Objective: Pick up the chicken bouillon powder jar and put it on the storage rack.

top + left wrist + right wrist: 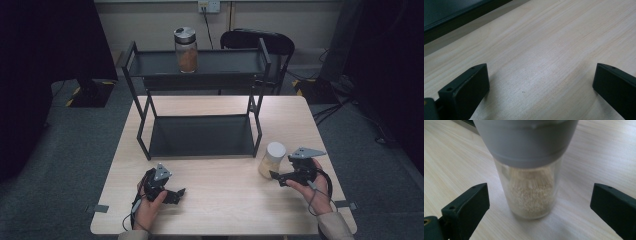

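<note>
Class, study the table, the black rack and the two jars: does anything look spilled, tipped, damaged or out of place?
Nothing stands out. The glass jar of brown powder stands upright on the black metal rack's top shelf. The grey-lidded glass jar of pale grains stands upright on the wooden table, between the right gripper's open jaws, untouched. No spill shows.

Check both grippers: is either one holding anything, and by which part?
Nothing is held. The right gripper stands open around the jar; the left gripper is open over bare table.

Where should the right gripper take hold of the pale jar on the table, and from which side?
Probably the glass body of the jar, below its wider grey lid. Come level from the person's side, as the right gripper already faces it: the jar stands upright between open jaws, with bare table around.
</note>
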`<state>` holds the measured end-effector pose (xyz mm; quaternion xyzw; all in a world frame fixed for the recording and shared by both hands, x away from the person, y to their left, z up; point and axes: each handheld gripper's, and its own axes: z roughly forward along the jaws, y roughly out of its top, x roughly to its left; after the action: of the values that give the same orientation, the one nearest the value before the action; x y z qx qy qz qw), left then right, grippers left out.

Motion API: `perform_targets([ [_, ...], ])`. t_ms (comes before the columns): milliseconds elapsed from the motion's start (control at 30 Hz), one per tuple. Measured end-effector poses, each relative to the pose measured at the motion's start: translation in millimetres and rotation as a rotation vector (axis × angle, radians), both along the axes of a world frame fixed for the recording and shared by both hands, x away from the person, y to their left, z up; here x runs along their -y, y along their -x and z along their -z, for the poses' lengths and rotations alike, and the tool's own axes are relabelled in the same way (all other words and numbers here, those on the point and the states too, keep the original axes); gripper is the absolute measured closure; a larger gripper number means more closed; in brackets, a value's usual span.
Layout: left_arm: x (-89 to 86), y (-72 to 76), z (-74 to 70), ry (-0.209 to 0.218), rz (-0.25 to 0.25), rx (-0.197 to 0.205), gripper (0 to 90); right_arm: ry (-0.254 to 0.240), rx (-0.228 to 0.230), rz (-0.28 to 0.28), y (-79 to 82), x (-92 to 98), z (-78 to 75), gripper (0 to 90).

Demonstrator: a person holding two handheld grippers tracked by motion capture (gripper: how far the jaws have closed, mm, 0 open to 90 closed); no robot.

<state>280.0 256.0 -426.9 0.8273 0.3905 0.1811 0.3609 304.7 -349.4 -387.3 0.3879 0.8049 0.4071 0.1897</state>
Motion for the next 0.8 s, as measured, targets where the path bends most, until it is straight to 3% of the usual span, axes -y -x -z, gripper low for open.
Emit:
perform_targets([
  [467, 0.0, 0.0, 0.0, 0.0, 0.0, 0.0, 0.0, -0.07, 0.048, 0.008, -9.2, -8.2, -0.6, 11.6],
  [800, 0.0, 0.0, 0.0, 0.0, 0.0, 0.0, 0.0, -0.079, 0.068, -0.008, -16.4, -14.4, 3.5, 22.8],
])
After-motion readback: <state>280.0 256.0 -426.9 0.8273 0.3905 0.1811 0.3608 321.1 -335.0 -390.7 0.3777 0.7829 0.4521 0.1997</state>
